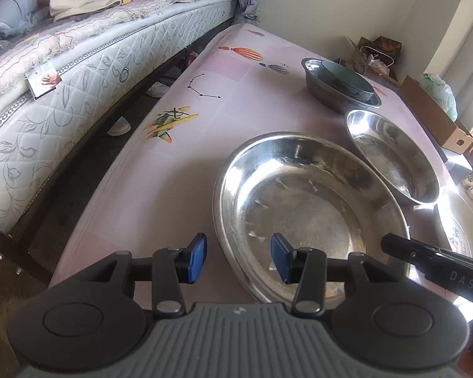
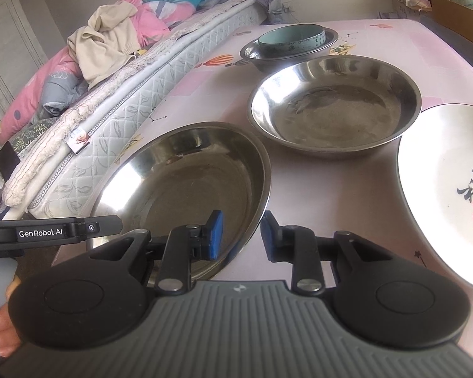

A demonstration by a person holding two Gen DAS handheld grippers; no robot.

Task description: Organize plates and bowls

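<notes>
Two claws of mine, left claw (image 1: 238,258) and right claw (image 2: 240,236), gape empty astride the near bowl's (image 2: 186,182) rim on the counter (image 1: 179,170).

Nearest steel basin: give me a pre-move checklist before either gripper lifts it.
1. Left gripper open: ok, its fingers are spread, one on each side of the nearest steel basin rim, at its left edge.
2. Right gripper open: ok, it straddles the same basin's right rim.
3. Basin empty: ok, nothing lies inside.
4. Rim seated between the fingers: cannot tell how deep in either view.
5. Clearance from the second steel basin: ok, bare tablecloth shows between them in the right wrist view.
6. White plate clear of the lift path: ok, it lies off to the right, apart from the basin.
</notes>
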